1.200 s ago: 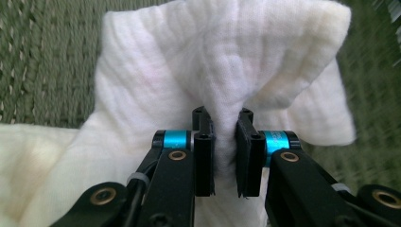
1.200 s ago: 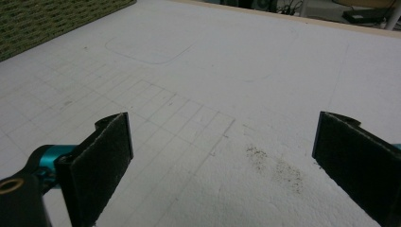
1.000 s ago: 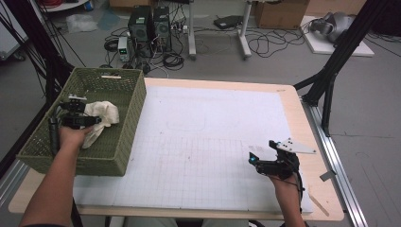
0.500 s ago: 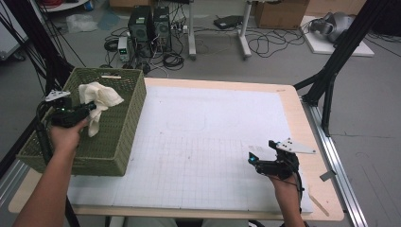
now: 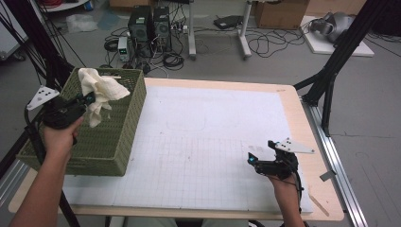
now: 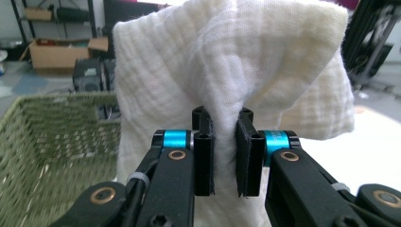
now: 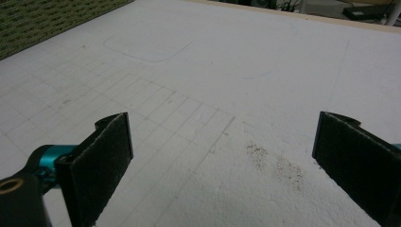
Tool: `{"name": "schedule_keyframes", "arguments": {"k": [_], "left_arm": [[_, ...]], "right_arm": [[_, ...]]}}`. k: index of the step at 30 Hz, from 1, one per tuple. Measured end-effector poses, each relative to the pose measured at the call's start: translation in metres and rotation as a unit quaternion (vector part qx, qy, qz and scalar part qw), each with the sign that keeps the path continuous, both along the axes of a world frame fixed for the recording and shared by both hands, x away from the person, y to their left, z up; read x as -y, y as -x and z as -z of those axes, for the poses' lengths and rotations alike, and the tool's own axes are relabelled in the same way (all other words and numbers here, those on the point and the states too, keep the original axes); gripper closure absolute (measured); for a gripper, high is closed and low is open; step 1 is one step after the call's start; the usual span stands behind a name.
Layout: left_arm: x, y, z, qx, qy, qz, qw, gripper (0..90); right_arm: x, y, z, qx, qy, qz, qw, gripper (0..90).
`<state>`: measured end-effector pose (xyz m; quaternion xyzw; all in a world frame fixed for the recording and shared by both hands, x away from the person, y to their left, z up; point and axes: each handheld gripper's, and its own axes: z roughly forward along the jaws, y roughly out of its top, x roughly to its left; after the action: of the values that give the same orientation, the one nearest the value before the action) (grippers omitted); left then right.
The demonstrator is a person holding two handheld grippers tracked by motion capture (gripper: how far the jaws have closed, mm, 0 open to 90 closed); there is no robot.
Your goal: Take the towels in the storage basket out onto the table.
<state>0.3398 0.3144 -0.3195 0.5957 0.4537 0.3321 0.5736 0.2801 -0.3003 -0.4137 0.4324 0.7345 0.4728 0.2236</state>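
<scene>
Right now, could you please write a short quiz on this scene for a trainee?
1. What does the left gripper hold?
2. True or false: the cloth lies flat on the bottom of the basket.
3. How do the jaws of the right gripper stand? A) wide apart, with nothing between them B) shut on a cloth

Key: 1. A white cloth, pinched between its jaws. 2. False; it hangs above the basket. 3. A.
</scene>
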Motion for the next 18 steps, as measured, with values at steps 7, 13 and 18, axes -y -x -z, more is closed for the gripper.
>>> {"name": "schedule_keyframes", "arguments": {"k": [7, 13, 18], "left_arm": [[0.009, 0.009, -0.016, 0.041, 0.012, 0.028, 0.9987, 79.7], [0.031, 0.016, -0.029, 0.068, 0.008, 0.083, 0.9942, 79.6], [0.056, 0.02, -0.036, 0.085, 0.008, 0.122, 0.9889, 79.6]], "right_arm": [[0.0, 0.0, 0.001, 0.0, 0.001, 0.0, 1.0, 5.0], [-0.001, -0.001, 0.001, 0.0, 0.0, -0.002, 1.0, 5.0], [-0.001, 0.0, 0.0, 0.002, 0.001, -0.002, 1.0, 5.0]]}}
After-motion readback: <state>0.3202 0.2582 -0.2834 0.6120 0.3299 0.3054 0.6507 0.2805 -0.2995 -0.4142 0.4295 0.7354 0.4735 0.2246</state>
